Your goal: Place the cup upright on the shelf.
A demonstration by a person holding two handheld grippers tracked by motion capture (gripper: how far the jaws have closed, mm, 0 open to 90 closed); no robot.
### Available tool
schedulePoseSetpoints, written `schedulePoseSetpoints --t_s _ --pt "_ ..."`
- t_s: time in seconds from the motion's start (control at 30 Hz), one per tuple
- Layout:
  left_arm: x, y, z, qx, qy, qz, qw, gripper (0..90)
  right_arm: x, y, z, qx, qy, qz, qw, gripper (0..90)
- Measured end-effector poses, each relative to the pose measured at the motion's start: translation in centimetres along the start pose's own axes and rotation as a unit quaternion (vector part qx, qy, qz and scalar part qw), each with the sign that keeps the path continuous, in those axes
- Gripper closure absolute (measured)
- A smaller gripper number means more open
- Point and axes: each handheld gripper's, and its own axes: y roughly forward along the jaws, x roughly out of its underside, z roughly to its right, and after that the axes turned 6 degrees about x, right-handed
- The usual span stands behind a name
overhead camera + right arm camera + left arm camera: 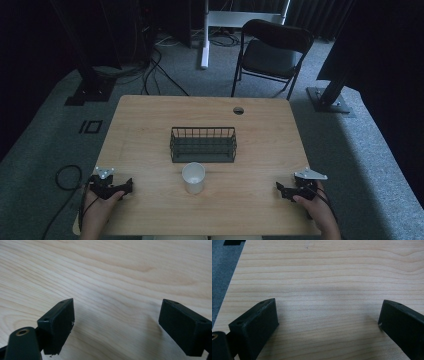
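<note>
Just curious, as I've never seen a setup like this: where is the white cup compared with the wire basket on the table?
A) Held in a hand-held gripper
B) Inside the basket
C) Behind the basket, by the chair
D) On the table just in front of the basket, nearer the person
D: the white cup stands upright on the table, outside the wire basket on its near side.

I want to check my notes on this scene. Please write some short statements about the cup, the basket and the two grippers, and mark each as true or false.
1. The white cup stands upright on the table. True.
2. The cup is inside the wire basket. False: it stands in front of it, on the person's side.
3. The left gripper holds the cup. False: its jaws are open, nothing between them.
4. The right gripper is open. True.
</note>
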Motion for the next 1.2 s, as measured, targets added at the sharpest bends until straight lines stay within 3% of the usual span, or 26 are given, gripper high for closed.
schedulePoseSetpoints --t_s 0.37,0.8,1.2 --pt "0.0 0.0 0.0 0.0 0.0 0.0 1.0 2.7 -1.3 -0.9 -1.6 -0.032 -0.029 0.016 0.999 12.8" --pt "0.0 0.0 0.0 0.0 0.001 -0.001 1.0 2.7 -2.0 -0.7 -3.4 -0.059 -0.056 0.025 0.9963 12.9" --pt "0.0 0.0 0.0 0.0 0.0 0.0 1.0 2.7 -3.3 -0.6 -6.2 -0.104 -0.087 0.044 0.9898 13.1"
